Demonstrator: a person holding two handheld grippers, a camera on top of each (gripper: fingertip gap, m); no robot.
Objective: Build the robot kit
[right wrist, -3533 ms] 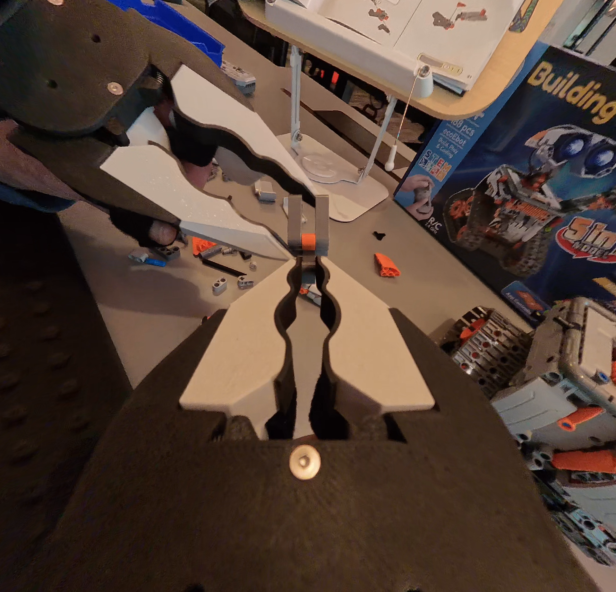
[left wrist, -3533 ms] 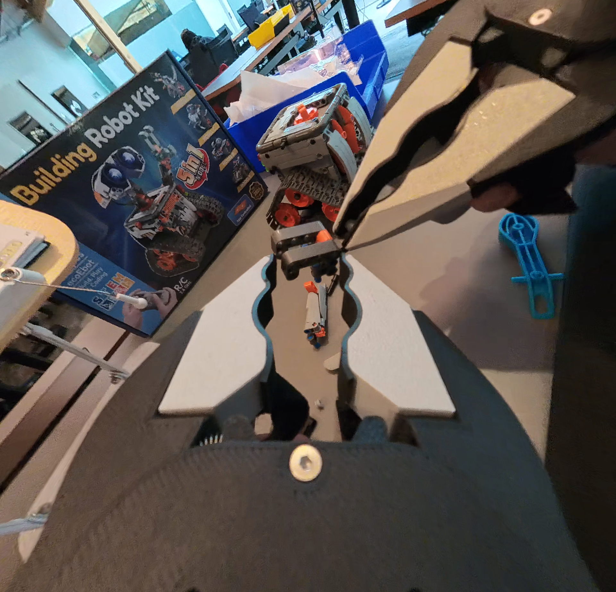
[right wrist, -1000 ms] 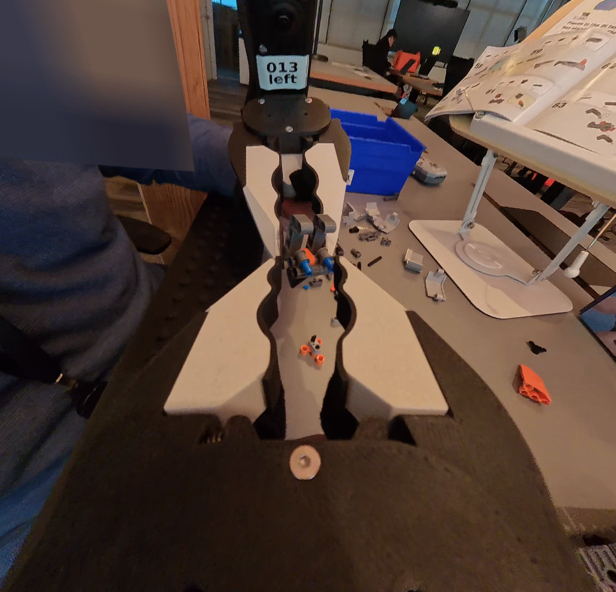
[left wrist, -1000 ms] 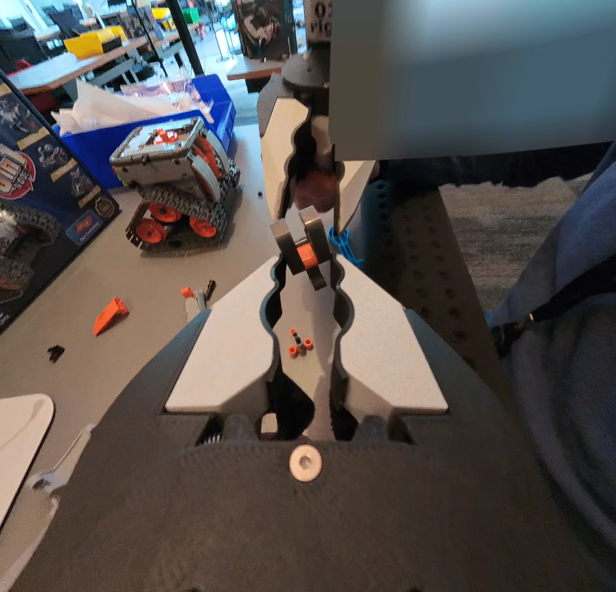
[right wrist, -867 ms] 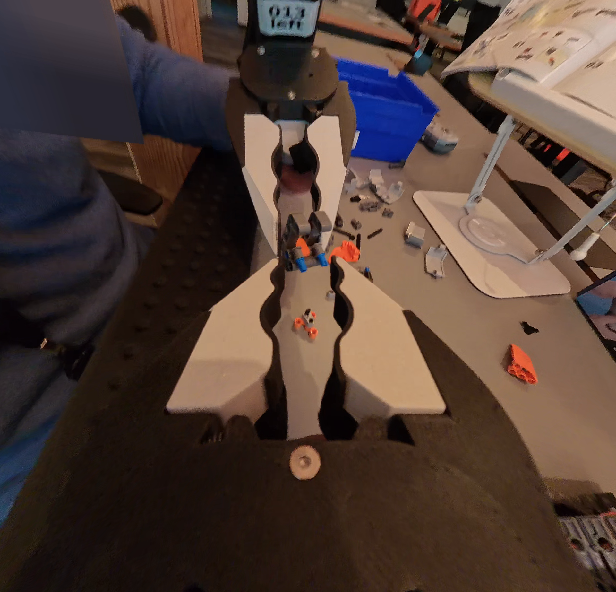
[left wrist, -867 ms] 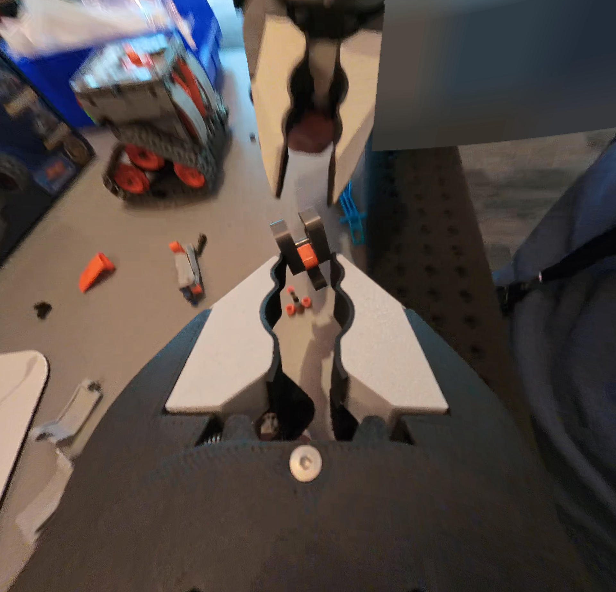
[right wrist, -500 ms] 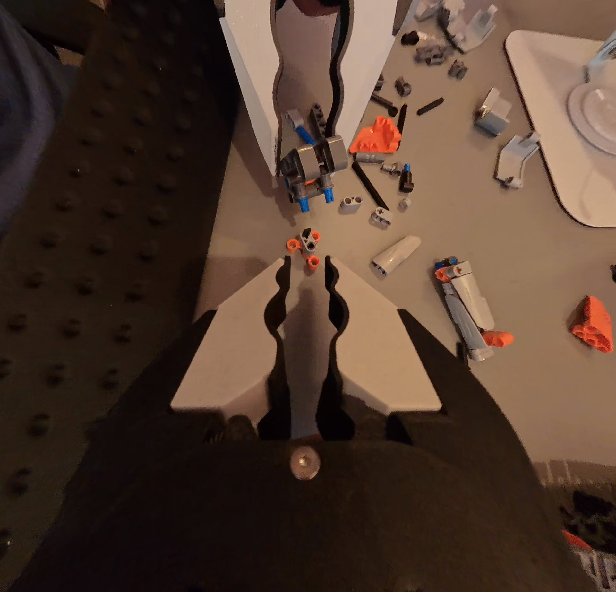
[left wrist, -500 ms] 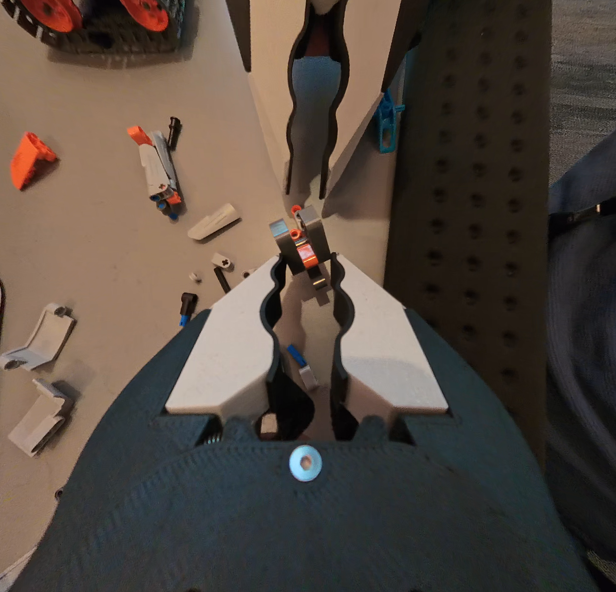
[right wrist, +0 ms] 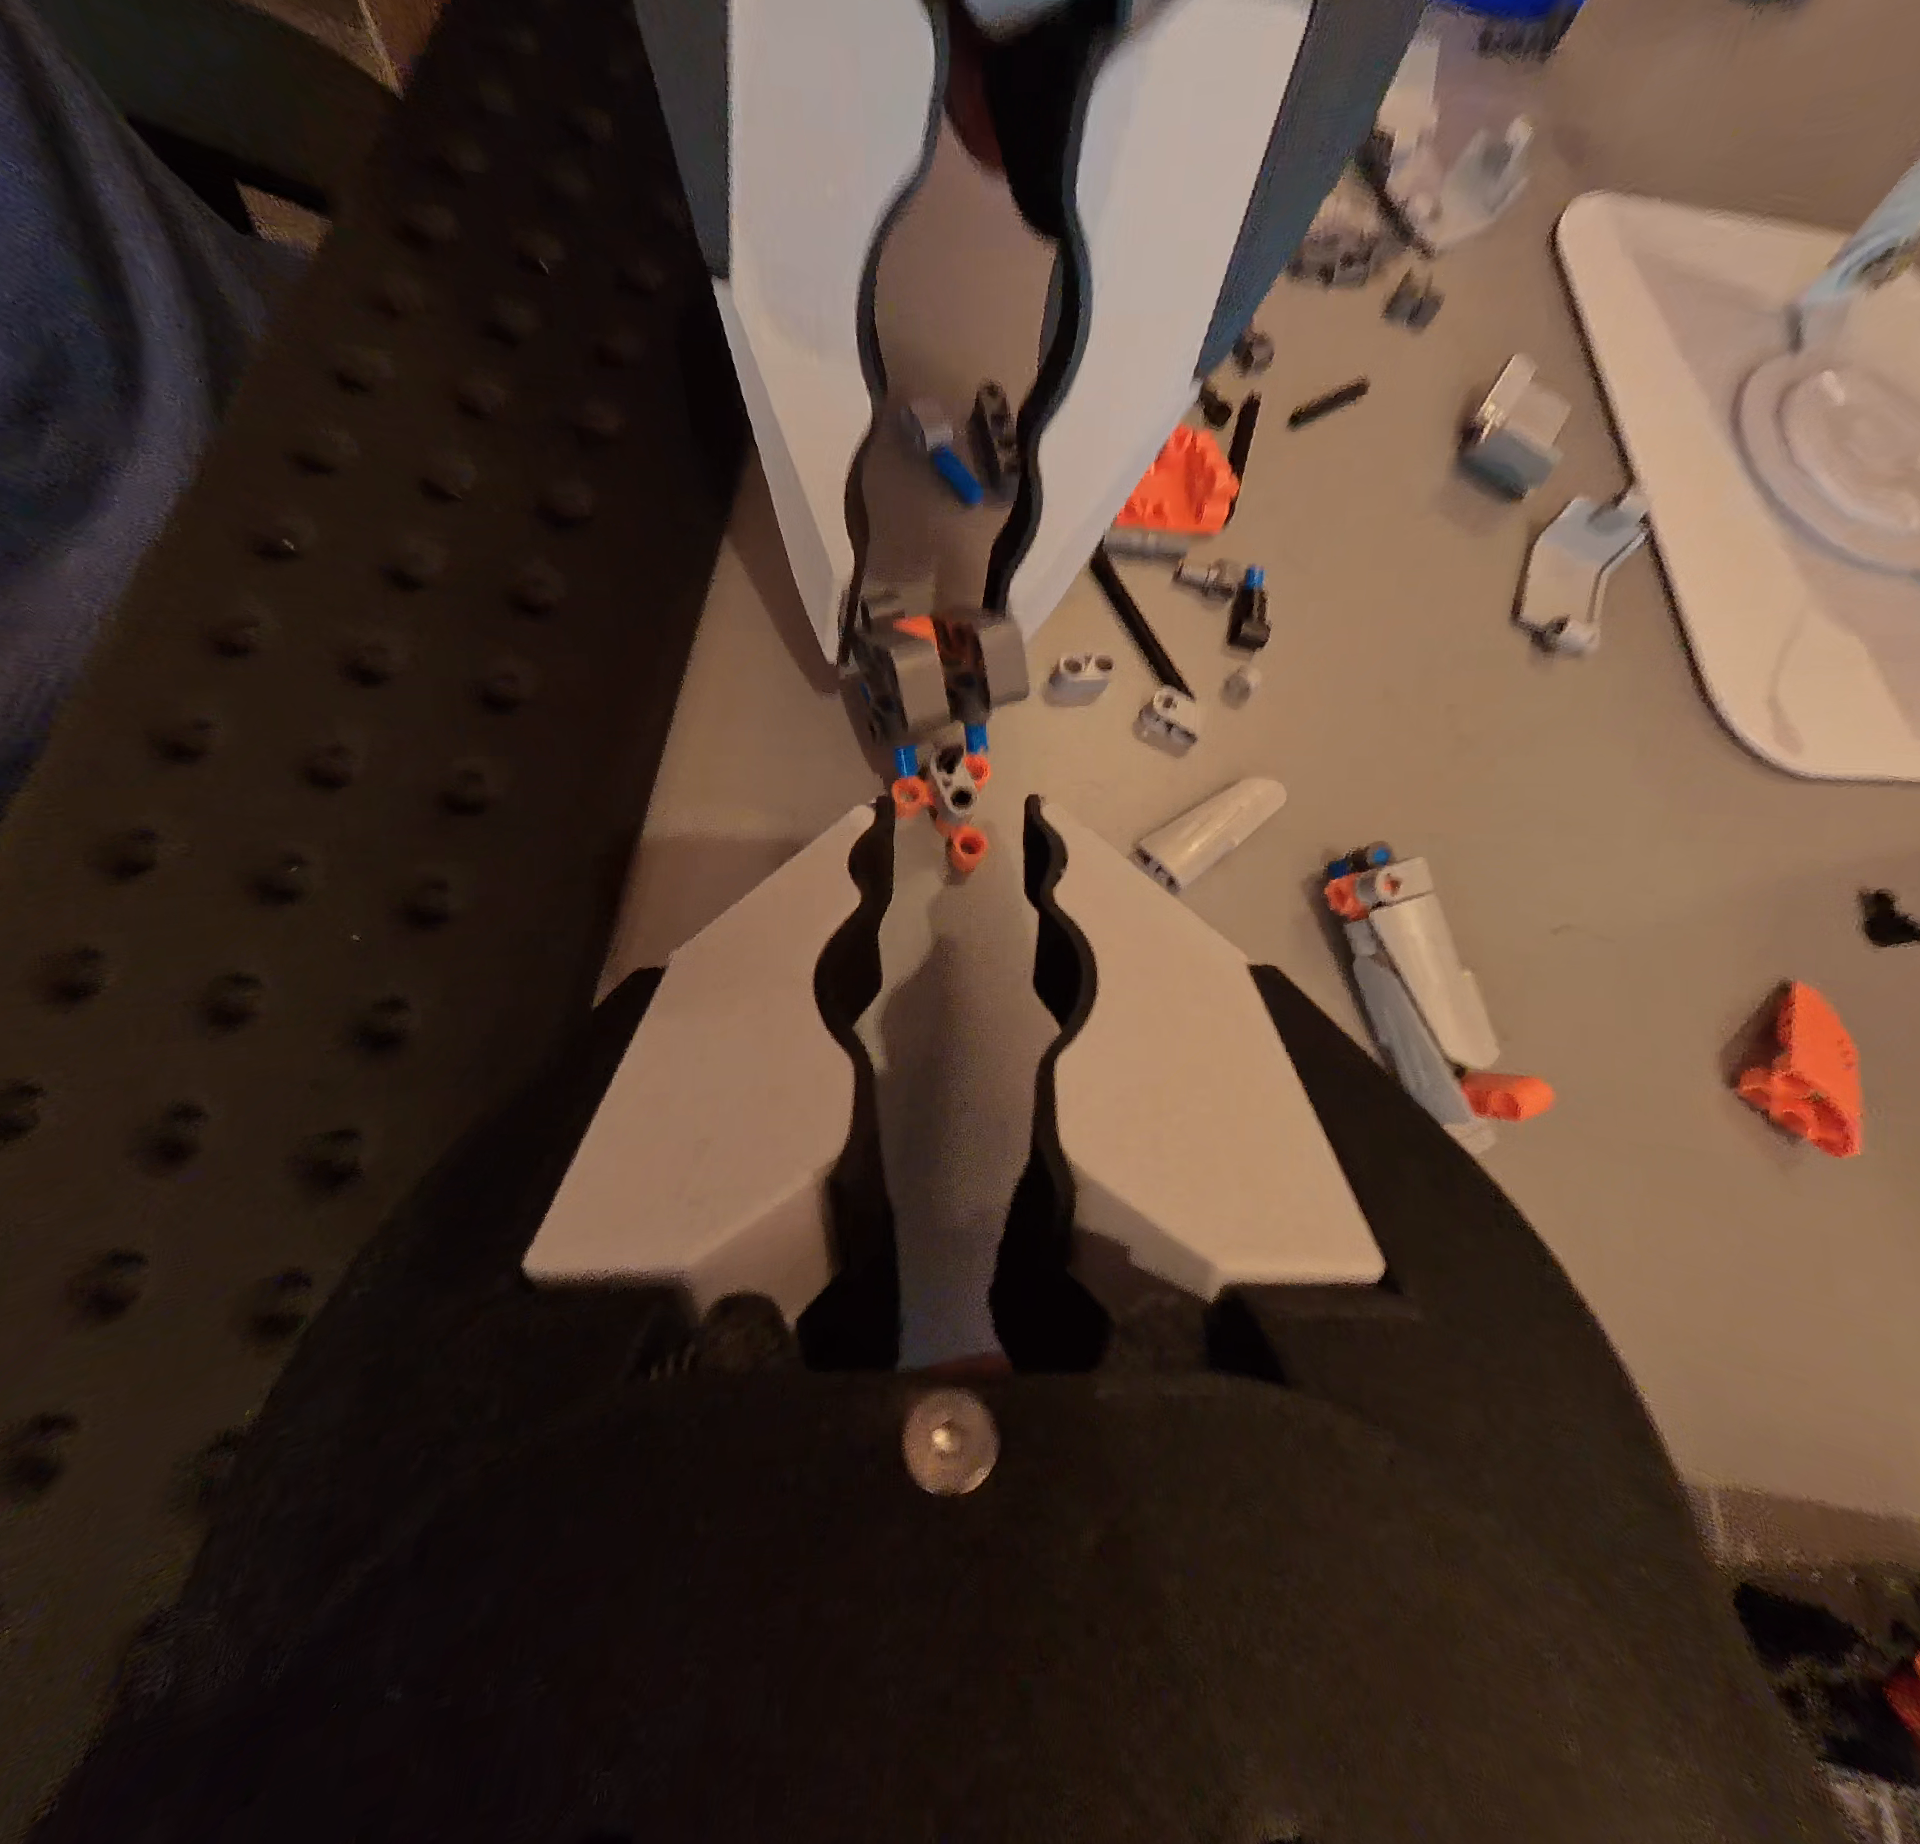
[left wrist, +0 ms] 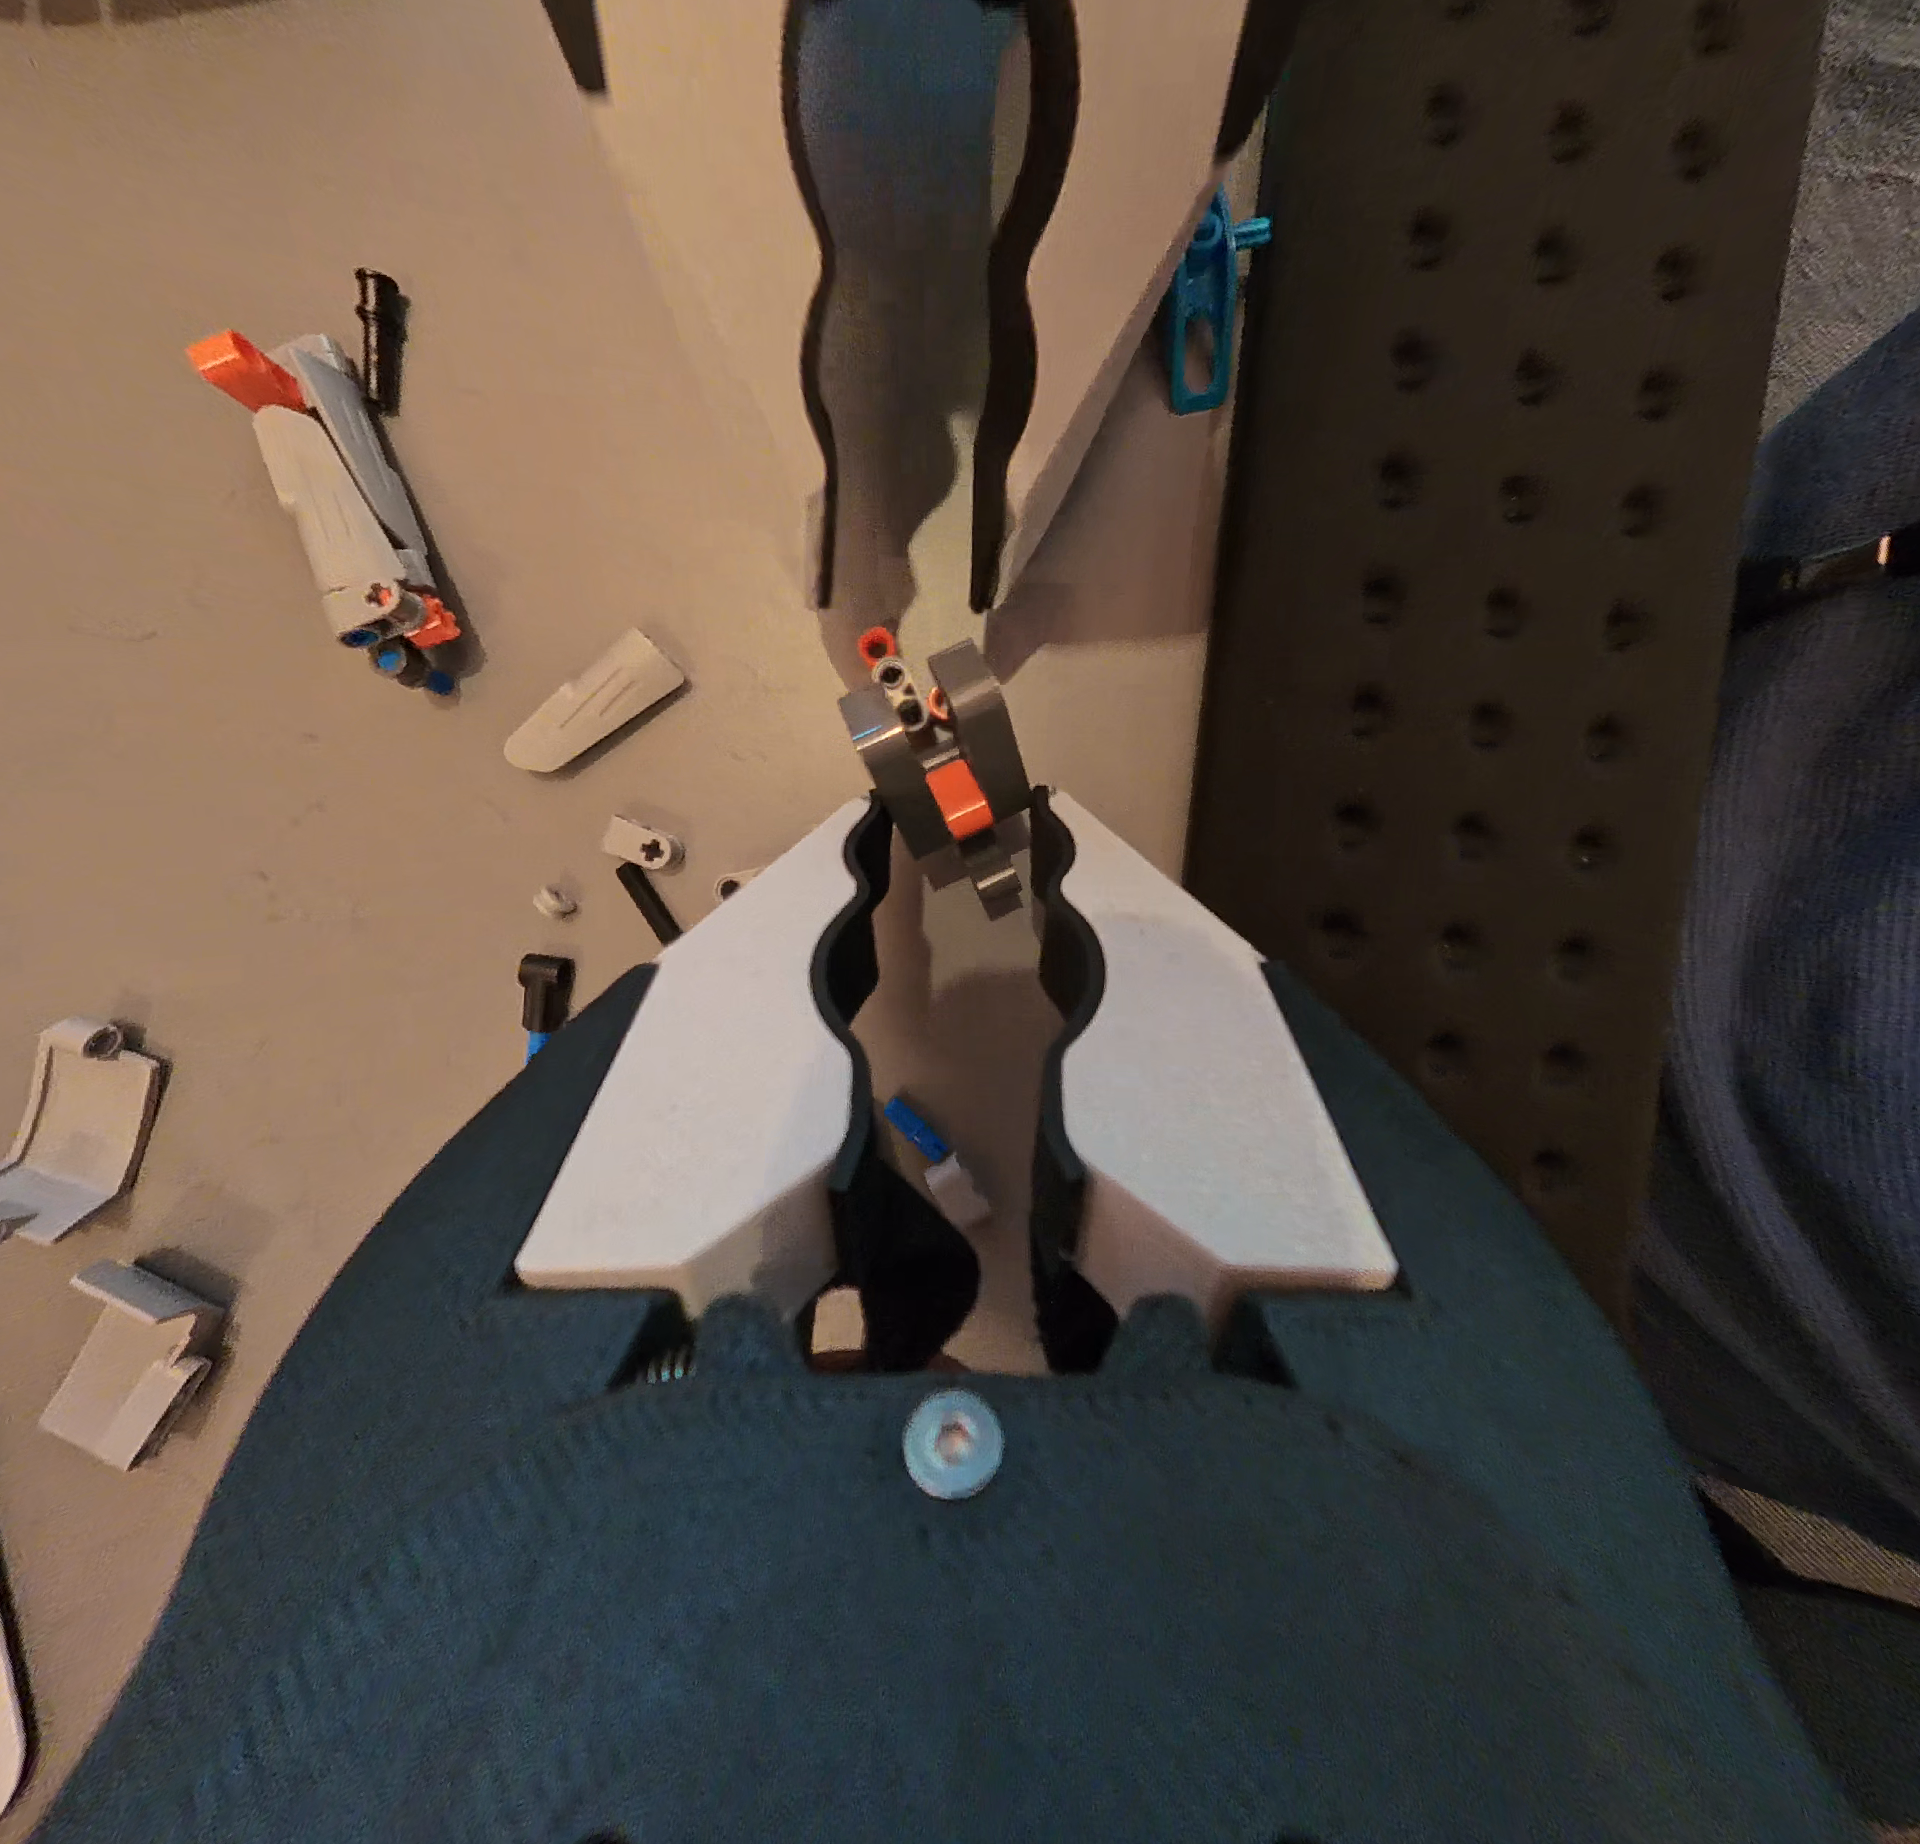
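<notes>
right gripper (right wrist: 958, 807) now nearer orange-pinned connector (right wrist: 943, 792)

Each gripper was a dark, rough-textured body with one silver screw at its middle. The left gripper (left wrist: 951, 818) and right gripper (right wrist: 961, 823) carried pale grey wedge fingers (left wrist: 717, 1098) edged in wavy black pads. The person wore blue cloth (left wrist: 1808, 963).
</notes>
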